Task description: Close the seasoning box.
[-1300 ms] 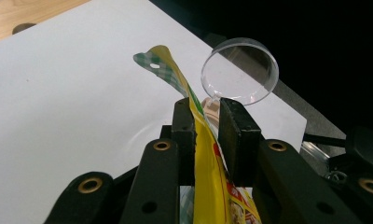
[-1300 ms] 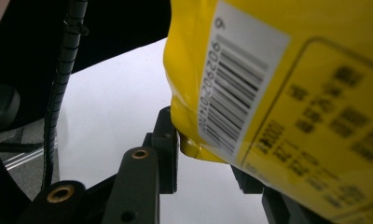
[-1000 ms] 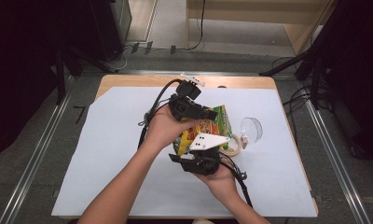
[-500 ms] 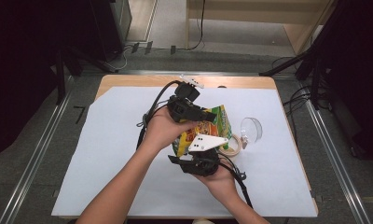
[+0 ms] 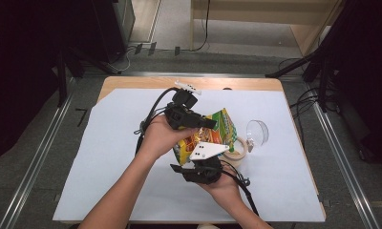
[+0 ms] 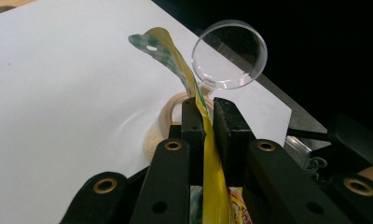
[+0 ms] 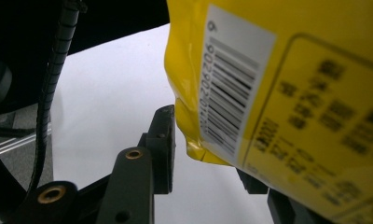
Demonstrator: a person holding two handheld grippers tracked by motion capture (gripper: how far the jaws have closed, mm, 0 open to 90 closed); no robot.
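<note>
left gripper (image 6: 207,123) clamped on yellow snack bag (image 5: 209,136), jaws just closing; right gripper (image 5: 202,168) just opening, pads loose around bag's near corner. held above desk (image 5: 108,143), beside tape roll (image 5: 240,151).

On the counter (image 5: 108,157), a packet (image 5: 213,136) sits right of centre between the left tool (image 5: 203,123), on its far side, and the right tool (image 5: 201,164), near. A tape roll (image 5: 240,151) lies just right of the packet, a glass (image 5: 257,133) farther right.
</note>
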